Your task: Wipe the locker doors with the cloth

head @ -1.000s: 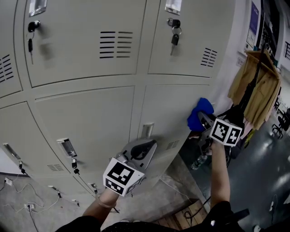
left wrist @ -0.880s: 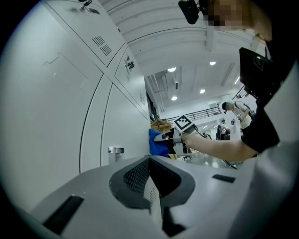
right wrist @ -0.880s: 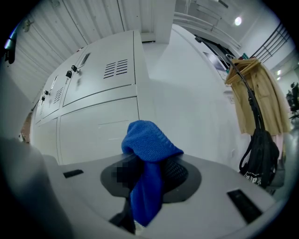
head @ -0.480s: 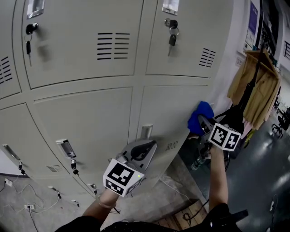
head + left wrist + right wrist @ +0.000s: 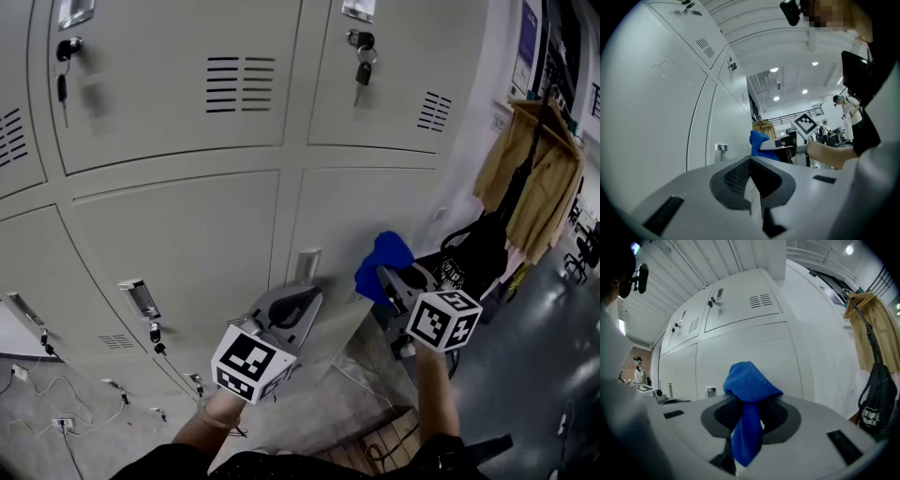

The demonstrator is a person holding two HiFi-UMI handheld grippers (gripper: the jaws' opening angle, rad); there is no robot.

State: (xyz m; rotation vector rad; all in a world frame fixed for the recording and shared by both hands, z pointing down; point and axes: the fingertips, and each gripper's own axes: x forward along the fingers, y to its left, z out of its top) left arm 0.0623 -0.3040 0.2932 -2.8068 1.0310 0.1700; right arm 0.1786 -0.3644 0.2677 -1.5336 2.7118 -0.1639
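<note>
As the right gripper has come down and leftward from the 3 o'clock edge of the head view to about 4 o'clock, the blue cloth has travelled with it across the lower right locker door. That suggests a wiping stroke is under way on this door, with the other doors probably not yet done. The right gripper's jaws are pinching the cloth, whose bunched top looks to be against the door, though contact is hard to confirm. The left gripper hangs at 6 o'clock, jaws pressed together on nothing, near the door but apart from the cloth. Every locker is closed, so their contents are hidden; keys hang in the upper doors' locks at 12 o'clock.
</note>
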